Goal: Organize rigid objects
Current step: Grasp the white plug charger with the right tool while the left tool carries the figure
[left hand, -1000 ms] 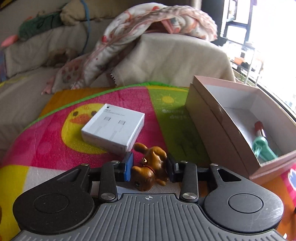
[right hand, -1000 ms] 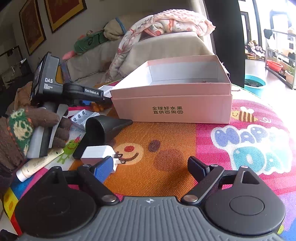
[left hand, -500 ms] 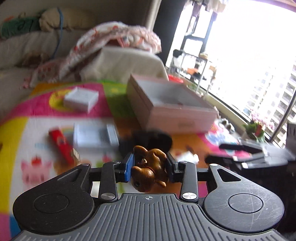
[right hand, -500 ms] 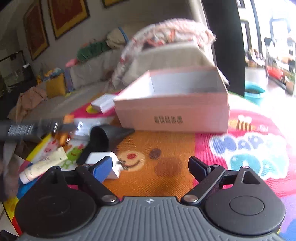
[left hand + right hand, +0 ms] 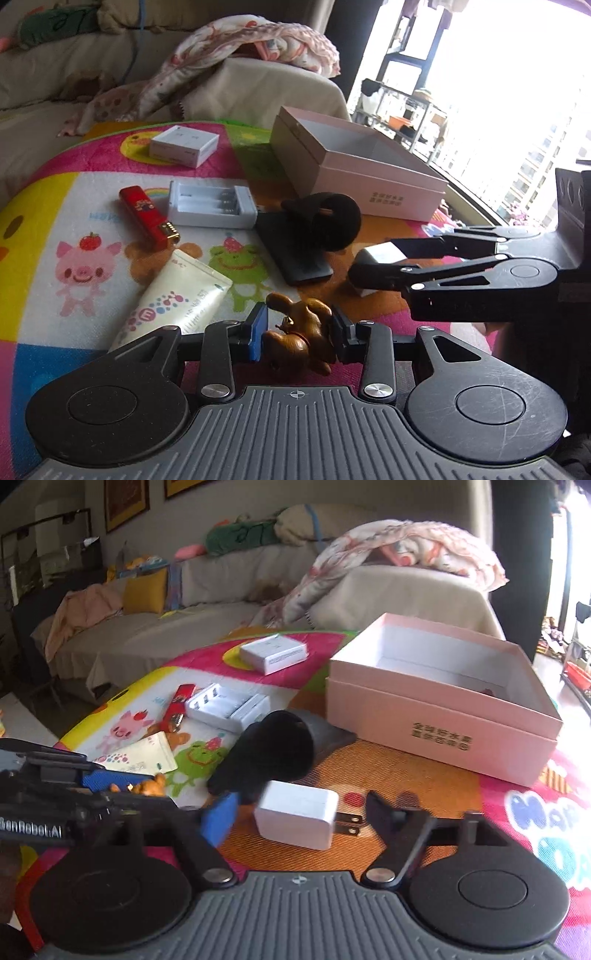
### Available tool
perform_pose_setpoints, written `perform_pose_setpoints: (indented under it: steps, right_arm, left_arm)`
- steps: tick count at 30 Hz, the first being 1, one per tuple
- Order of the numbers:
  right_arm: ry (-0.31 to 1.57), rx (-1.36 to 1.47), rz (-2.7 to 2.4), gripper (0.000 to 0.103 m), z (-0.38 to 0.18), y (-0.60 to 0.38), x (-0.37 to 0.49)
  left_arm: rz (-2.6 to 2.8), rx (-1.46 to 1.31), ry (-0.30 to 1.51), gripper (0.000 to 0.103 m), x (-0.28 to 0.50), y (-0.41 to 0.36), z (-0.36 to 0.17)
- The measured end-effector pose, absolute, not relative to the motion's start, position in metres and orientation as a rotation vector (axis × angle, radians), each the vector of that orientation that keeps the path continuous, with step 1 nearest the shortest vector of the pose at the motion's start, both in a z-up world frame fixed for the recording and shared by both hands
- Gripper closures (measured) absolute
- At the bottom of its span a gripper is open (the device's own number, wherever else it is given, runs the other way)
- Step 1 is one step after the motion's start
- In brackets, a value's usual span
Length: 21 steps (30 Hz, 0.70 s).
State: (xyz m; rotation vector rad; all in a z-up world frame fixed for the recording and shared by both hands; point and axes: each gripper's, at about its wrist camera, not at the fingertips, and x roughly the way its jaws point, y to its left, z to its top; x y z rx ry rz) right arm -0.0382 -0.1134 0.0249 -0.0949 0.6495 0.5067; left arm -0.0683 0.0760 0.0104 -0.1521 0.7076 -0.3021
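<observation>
My left gripper (image 5: 298, 332) is shut on a small brown toy dog (image 5: 301, 338), held above the near edge of the play mat. My right gripper (image 5: 301, 810) is open, its fingers on either side of a white plug adapter (image 5: 297, 814) lying on the mat. The right gripper also shows in the left wrist view (image 5: 373, 264), around the adapter (image 5: 380, 254). The open pink box (image 5: 443, 705) stands behind; it also shows in the left wrist view (image 5: 354, 173).
On the mat lie a black dryer nozzle (image 5: 275, 755), a dark flat case (image 5: 291, 251), a white battery charger (image 5: 210, 205), a red lighter (image 5: 147, 212), a cream tube (image 5: 177, 295) and a white carton (image 5: 184, 144). A sofa with blankets (image 5: 369, 565) is behind.
My left gripper has pulled back from the box with the dog still held. My right gripper has moved forward, so the adapter now lies between its open fingers.
</observation>
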Motion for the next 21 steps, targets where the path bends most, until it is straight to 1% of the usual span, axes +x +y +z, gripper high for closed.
perform_pose_setpoints:
  steps: [4,12,13,15,16,21]
  right_arm:
    - [0.615,-0.136,0.474,0.043,0.027,-0.126,-0.049]
    - [0.627,-0.127,0.346,0.043,0.022,-0.184,-0.067]
    - [0.625,-0.127,0.328,0.043,0.022,-0.191,-0.070]
    - [0.621,-0.120,0.301,0.043,0.024,-0.206,-0.076]
    - [0.619,-0.117,0.292,0.043,0.025,-0.212,-0.079]
    - [0.578,-0.137,0.271,0.043,0.037,-0.229,-0.091]
  left_arm:
    - [-0.314,-0.075,0.713,0.063,-0.073,0.064,0.011]
    - [-0.362,0.033,0.750,0.062,-0.084,0.047,0.016]
    - [-0.378,0.033,0.750,0.063,-0.085,0.046,0.016]
    - [-0.414,0.042,0.736,0.069,-0.089,0.041,0.018]
    - [-0.428,0.053,0.732,0.070,-0.090,0.037,0.019]
    - [-0.520,0.074,0.696,0.070,-0.073,0.014,0.037]
